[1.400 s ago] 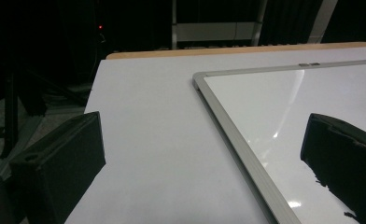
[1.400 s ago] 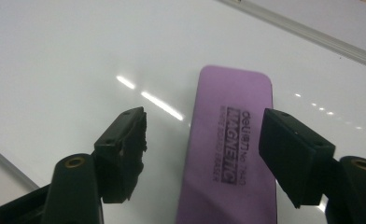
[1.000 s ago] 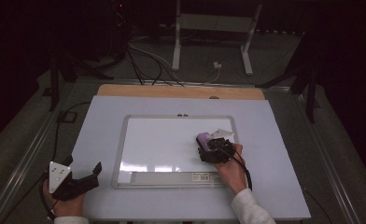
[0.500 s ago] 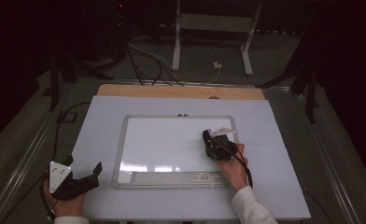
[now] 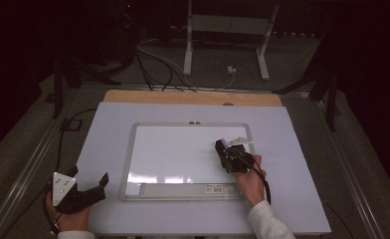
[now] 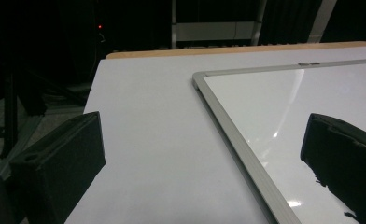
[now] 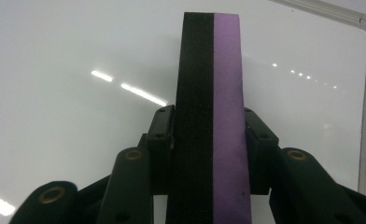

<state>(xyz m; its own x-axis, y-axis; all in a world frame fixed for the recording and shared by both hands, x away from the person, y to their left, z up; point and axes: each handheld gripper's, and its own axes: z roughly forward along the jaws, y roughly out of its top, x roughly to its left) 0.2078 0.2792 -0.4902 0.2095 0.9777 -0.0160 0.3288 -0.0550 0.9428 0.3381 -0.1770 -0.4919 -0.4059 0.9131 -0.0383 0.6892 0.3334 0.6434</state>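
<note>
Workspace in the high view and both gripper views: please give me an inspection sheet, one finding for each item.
Surface: white table top, wooden strip at far edge.
Job's things: whiteboard lies flat, wiped blank; black-and-purple eraser upright on its right part.
Clutter: nothing seen.
Grippers: right gripper has just closed on the eraser; left gripper open, at the table's near left, holds nothing.
Cables: several on floor beyond table.
Surroundings: dark room, white stand behind.
</note>
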